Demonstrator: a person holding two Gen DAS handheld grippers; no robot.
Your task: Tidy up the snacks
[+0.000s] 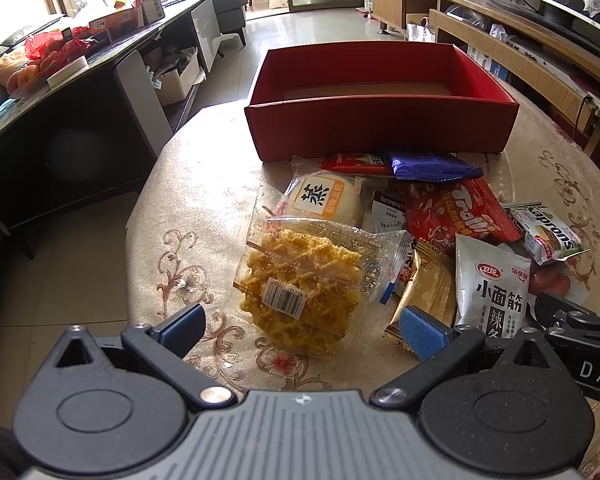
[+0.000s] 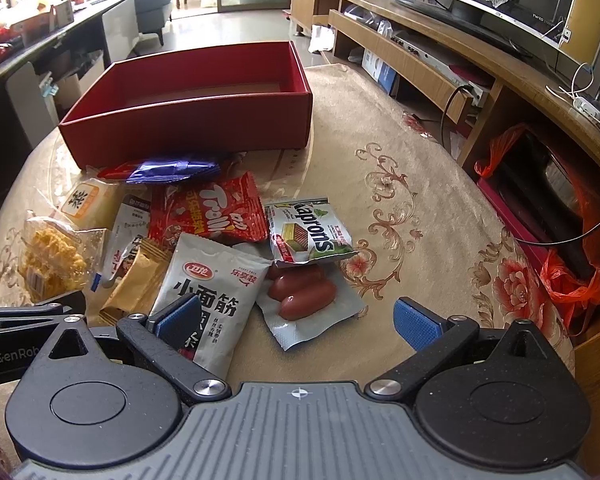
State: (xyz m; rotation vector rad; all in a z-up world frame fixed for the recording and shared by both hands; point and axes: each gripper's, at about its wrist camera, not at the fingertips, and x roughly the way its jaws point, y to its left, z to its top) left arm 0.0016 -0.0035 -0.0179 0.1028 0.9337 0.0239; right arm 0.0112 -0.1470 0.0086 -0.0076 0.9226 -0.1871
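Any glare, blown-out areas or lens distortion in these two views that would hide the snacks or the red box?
Left wrist view: window light blows out the table left of the red box, and glare streaks the clear pastry bag; labels stay legible. Right wrist view: evener light, Kaprons pack sharp. Both: fisheye bends the edges and darkens the corners.

Both cams sat low over the round table with the beige floral cloth (image 1: 204, 184), looking fwd along their own fingers, angled down a bit. Left wrist cam was close behind the clear bag of yellow crispy snack (image 1: 300, 280); right wrist cam was further right, near the grey vacuum pack of red sausages (image 2: 304, 300). Both views shared the snack pile, the open red cardboard box (image 1: 380, 128) behind it, plus the room w/ the TV bench beyond.
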